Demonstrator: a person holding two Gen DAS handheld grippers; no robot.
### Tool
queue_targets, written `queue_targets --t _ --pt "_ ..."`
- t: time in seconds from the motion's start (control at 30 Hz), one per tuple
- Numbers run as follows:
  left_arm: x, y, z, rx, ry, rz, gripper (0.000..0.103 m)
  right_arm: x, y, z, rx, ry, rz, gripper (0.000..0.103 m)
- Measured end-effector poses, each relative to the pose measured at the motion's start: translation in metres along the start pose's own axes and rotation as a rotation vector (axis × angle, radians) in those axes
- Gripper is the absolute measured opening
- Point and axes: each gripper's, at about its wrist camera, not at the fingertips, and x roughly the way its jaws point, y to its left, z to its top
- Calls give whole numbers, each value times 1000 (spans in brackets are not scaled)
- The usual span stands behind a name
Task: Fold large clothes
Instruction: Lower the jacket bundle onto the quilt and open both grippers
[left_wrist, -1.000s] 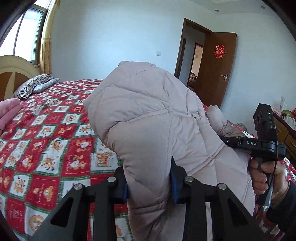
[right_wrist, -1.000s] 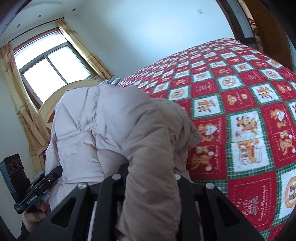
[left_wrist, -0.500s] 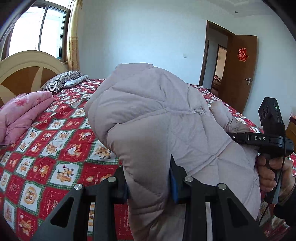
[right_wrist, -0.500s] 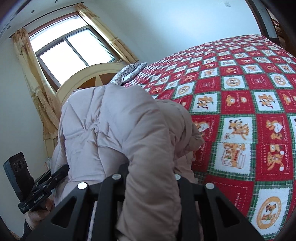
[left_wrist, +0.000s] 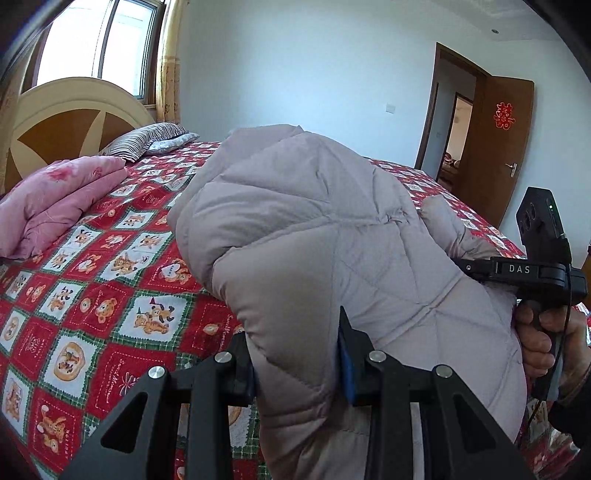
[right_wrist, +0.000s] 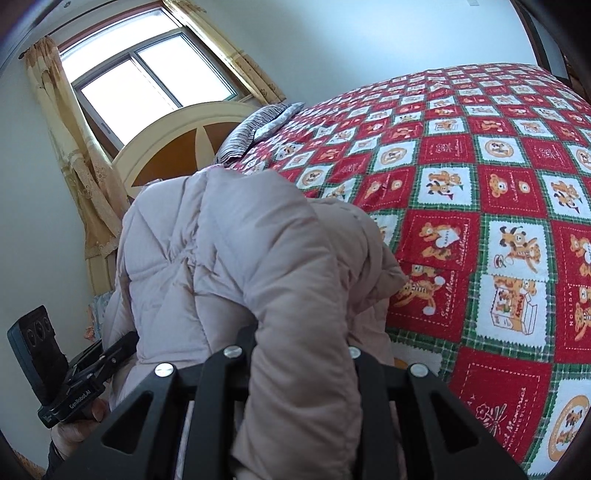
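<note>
Left wrist view: we see our pale mauve-grey quilted down jacket (left_wrist: 325, 236) bunched into a hump, lifted above the near edge of the bed.
Jacket, why raised: we judge we hold it up by two points so it hangs free and can be laid flat for folding.
Left tool (left_wrist: 297, 363): closed on a thick roll of the jacket's padding, its blue pad pressed into the fabric.
Right tool (right_wrist: 303, 362): likewise clamped on a fold of the jacket, gripping it from the other side.
Bed: a red, white and green patchwork bedspread with cartoon bears (right_wrist: 498, 229) lies beneath, bare where we expect to spread the jacket.
Surroundings: a folded pink quilt (left_wrist: 55, 199) and a striped pillow (left_wrist: 144, 142) sit well apart, near the headboard.
</note>
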Motion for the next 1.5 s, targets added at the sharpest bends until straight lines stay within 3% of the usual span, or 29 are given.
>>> queue_targets --t 0.07,0.13,0.33,0.53,0.67,0.93,1.07,1.23,1.5 --pt "3 1 -4 5 6 21 42 6 -1 0 6 14 0 23" --pt "7 3 -8 9 17 51 55 11 -3 -1 11 25 -2 24" --pt "15 16 -21 8 19 125 82 23 -5 -6 20 42 -9 31" --pt "19 24 -27 -13 2 160 97 29 -9 -8 39 48 -25 43" --pt "25 31 -31 -68 2 143 101 32 -18 -10 64 51 -32 48" --pt "33 29 -34 -86 -8 140 102 40 -35 -10 115 82 -72 68" --pt "30 28 -33 -97 -1 161 102 35 -35 -9 118 78 -87 70" --pt "8 13 -25 -33 -3 222 102 10 -23 -8 84 12 -121 73" --pt "-71 -22 -12 -18 -144 195 102 -63 21 -16 -7 -133 -224 75"
